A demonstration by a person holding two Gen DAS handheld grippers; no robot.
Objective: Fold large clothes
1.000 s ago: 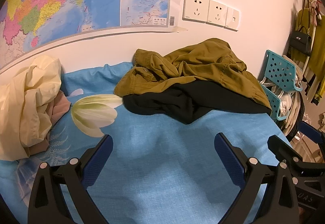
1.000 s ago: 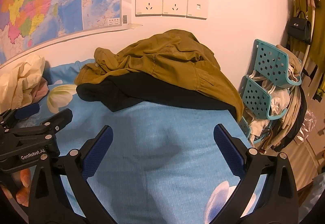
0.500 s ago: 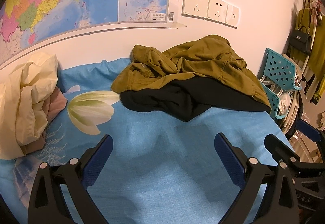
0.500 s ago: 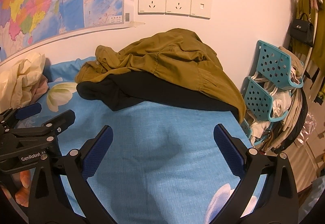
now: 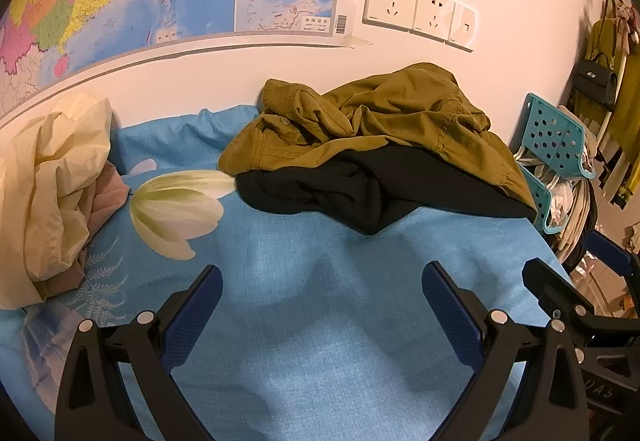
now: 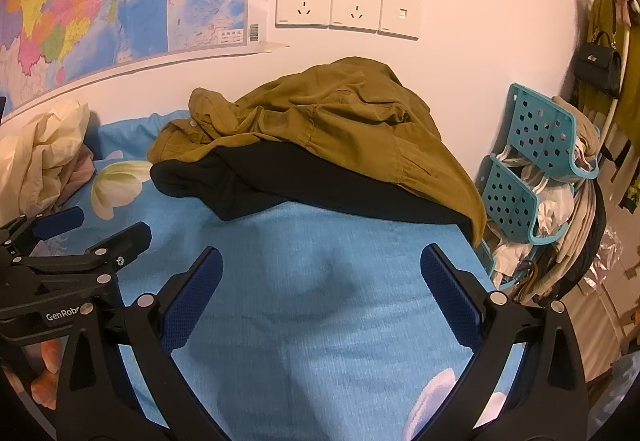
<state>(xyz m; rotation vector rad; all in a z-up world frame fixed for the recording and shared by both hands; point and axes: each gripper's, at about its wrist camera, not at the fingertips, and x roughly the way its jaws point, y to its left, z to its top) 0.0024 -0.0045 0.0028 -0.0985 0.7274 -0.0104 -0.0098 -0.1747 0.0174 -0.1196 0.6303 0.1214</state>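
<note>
Edging closer to the bed wall, both the left gripper (image 5: 322, 305) and right gripper (image 6: 320, 287) hover spread and empty over the blue sheet (image 5: 320, 321), the olive jacket (image 5: 372, 117) and black garment (image 5: 360, 193) still heaped unfolded.

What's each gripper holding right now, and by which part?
Nothing. The left gripper and right gripper are both open above bare blue bedsheet, short of the olive jacket lying on the black garment.
</note>
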